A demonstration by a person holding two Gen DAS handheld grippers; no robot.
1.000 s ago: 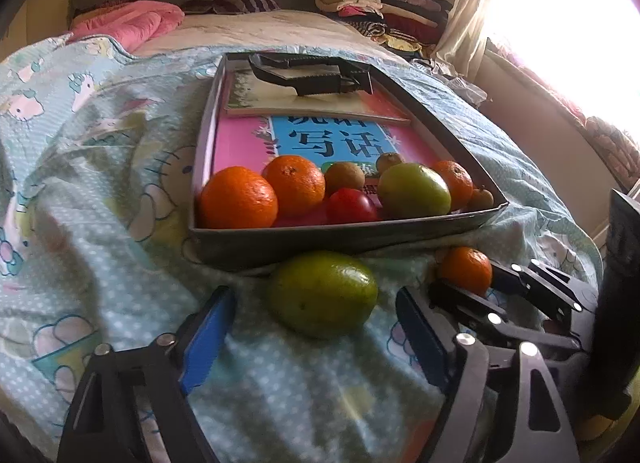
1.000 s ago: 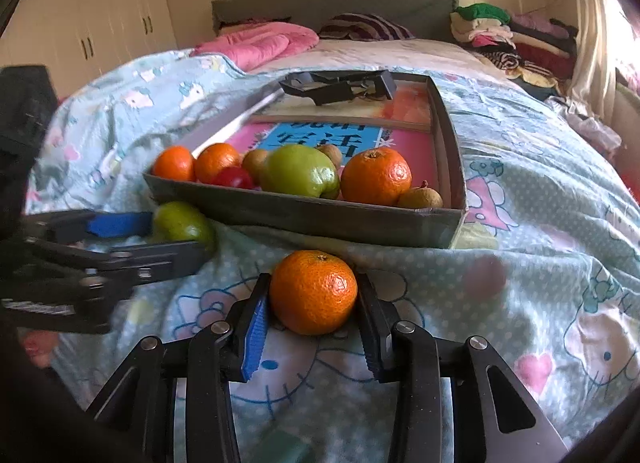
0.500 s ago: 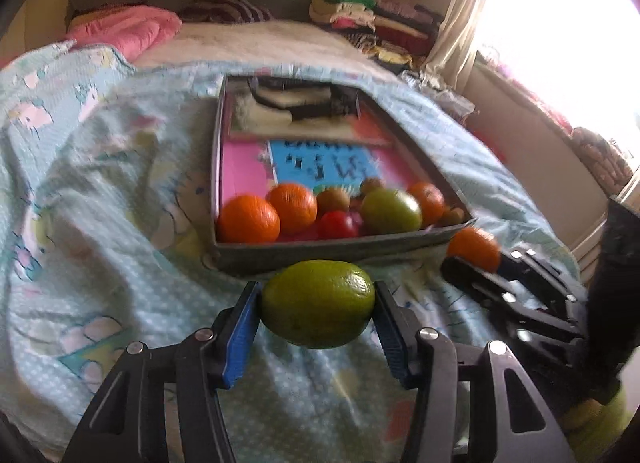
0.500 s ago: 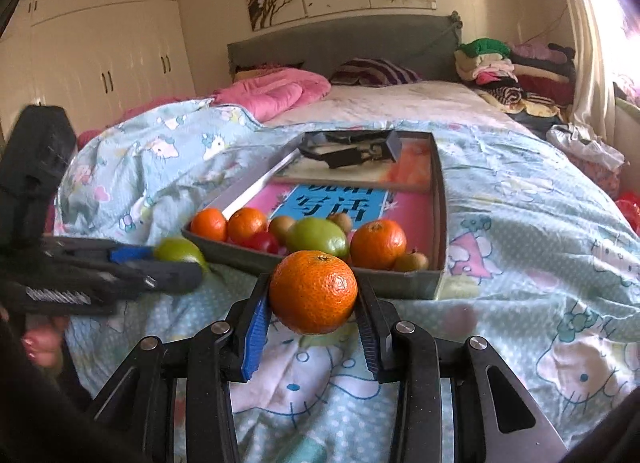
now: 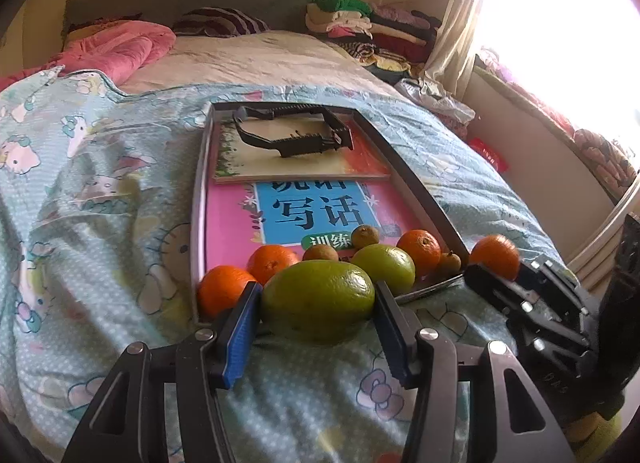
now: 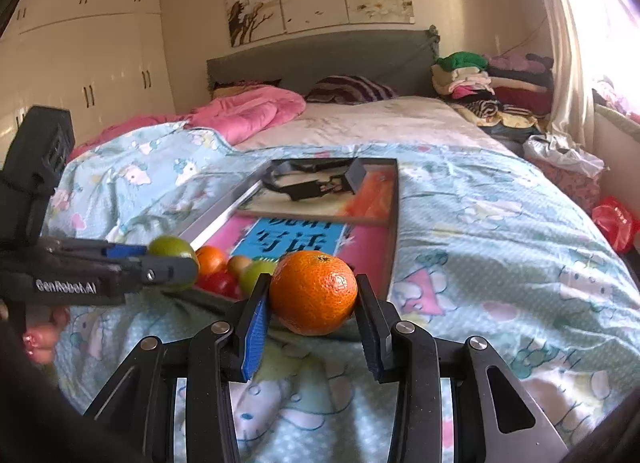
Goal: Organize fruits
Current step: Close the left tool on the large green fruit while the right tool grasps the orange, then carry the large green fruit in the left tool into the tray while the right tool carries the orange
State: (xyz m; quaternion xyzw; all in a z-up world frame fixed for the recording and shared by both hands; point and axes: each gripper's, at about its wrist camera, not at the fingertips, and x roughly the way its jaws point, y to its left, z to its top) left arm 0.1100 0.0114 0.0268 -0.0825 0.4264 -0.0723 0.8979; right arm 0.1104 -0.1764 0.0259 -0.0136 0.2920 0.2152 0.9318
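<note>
2 fruits held above the bed

Left tool (image 5: 318, 301) clamps a lime (image 5: 318, 299); right tool (image 6: 312, 295) clamps an orange (image 6: 313, 291), both near the tray (image 5: 416, 187).

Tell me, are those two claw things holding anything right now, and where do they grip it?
Yes. The left gripper clamps a green citrus fruit across its two sides. The right gripper squeezes an orange the same way, pads on its opposite sides.

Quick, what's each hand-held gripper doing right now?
Left hand-held gripper: closed on the green fruit.
Right hand-held gripper: closed on the orange.
</note>
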